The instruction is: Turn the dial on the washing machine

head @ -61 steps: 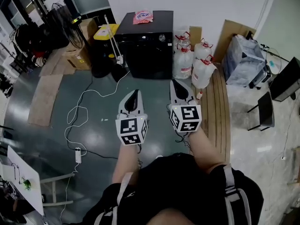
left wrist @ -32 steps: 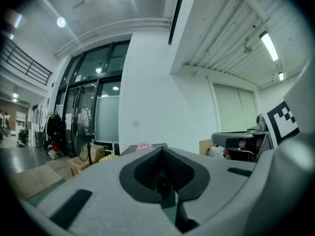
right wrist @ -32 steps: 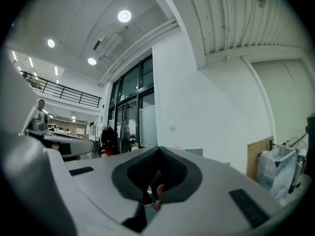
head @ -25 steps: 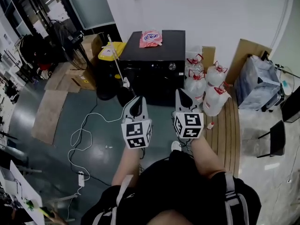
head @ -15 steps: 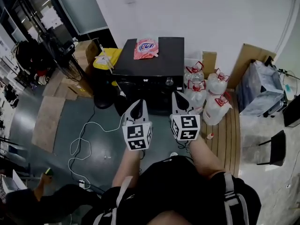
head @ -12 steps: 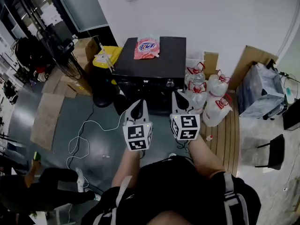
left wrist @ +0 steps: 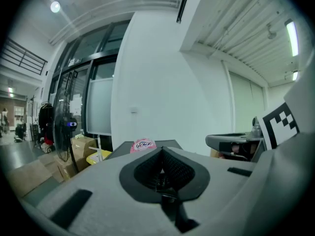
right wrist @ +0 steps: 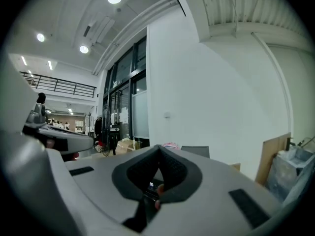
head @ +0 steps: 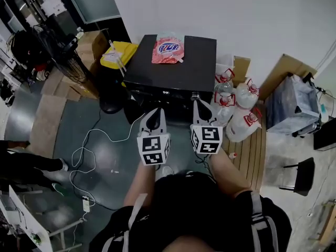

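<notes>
The left gripper (head: 153, 112) and right gripper (head: 198, 104) were held with fingers closed and empty, the washer's dial (head: 195, 95) at the right one's 12 o'clock.

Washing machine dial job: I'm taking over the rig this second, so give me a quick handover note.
Left gripper: shut, empty, raised short of the machine's front.
Right gripper: shut, empty, tip just under the dial in the head view; contact unclear.
Washing machine: black, by the wall, pink pouch on top; dial on the front panel, right side.
Done: approach only; dial not gripped.
To do: open the right jaws, close on the dial, turn it.
</notes>
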{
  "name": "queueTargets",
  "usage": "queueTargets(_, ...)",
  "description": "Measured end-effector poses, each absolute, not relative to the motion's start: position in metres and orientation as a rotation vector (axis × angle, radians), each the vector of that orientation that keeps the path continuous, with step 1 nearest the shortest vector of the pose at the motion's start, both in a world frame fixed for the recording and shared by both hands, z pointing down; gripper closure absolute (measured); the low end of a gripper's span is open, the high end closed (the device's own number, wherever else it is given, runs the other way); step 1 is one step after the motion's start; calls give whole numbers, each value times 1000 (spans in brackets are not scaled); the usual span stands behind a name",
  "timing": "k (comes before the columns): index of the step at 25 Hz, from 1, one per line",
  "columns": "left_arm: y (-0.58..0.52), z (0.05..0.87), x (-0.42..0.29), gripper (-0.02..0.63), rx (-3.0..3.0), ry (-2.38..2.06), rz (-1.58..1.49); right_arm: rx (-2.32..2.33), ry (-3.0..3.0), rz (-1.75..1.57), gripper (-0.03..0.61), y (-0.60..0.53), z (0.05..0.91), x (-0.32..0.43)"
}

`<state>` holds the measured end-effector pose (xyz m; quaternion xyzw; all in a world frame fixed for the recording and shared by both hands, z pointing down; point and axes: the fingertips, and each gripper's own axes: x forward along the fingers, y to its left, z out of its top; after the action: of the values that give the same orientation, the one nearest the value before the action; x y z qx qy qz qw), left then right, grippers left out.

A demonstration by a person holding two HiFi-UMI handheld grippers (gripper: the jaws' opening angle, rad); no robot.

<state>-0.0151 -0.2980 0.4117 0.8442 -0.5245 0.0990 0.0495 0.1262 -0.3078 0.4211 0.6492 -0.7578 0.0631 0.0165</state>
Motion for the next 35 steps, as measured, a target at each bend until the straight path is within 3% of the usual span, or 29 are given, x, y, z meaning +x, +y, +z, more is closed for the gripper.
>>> queueTargets(11, -371, 443, -45, 618, 2491, -1569, 358, 2036, -2182, 349, 565, -387, 515, 133)
queueTargets(13, -376, 452, -49, 618, 2475, -1563, 382, 2029, -2162, 396, 461, -397, 538, 135)
queueTargets(16, -381, 465, -55, 618, 2456, -1560, 417, 2028, -2068, 461, 400, -410, 578, 142)
queueTargets(24, -385, 497, -80, 618, 2392, -1590, 546, 1997, -1840, 572, 368, -440, 663, 163)
queueTargets(35, -376, 518, -109, 618, 2318, -1630, 597, 1919, -1691, 575, 334, -466, 713, 174)
